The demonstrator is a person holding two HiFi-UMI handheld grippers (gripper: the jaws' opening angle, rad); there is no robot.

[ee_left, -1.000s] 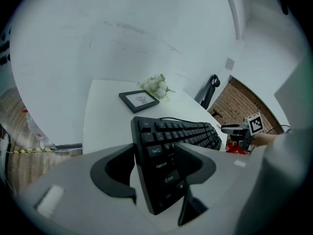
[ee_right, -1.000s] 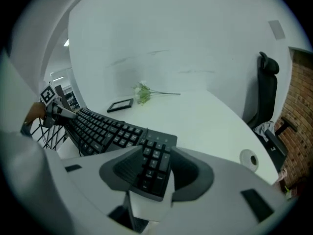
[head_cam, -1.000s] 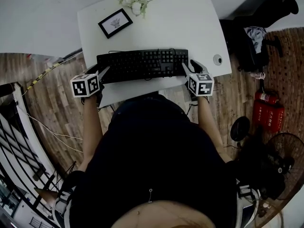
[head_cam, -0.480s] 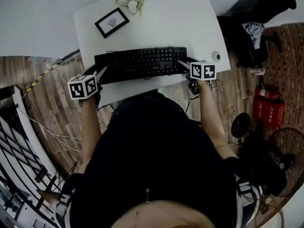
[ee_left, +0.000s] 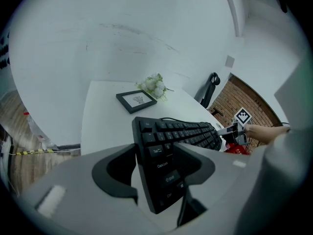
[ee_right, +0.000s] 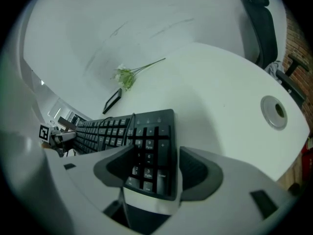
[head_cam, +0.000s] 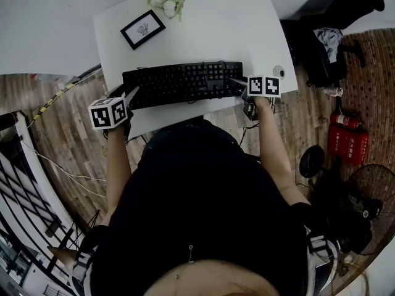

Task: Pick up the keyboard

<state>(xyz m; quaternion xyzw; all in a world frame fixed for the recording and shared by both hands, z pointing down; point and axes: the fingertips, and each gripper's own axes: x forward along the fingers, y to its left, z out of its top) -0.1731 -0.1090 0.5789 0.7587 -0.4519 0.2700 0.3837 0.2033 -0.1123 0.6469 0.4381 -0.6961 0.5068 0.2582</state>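
A: The keyboard (head_cam: 182, 82) is a long, flat rectangle of matte black plastic with rows of square keys. It lies on the smooth white table (head_cam: 247, 29), near the front edge.

B: And the tongs?

A: The left gripper (head_cam: 131, 94) has its grey jaws wide apart, with the keyboard's left end between them and bare table showing beside one jaw. The right gripper (head_cam: 237, 83) is just as wide, astride the number-pad end. Neither clamps it.

Office: desk (head_cam: 247, 29), keyboard (head_cam: 182, 82), swivel chair (ee_right: 260, 21)
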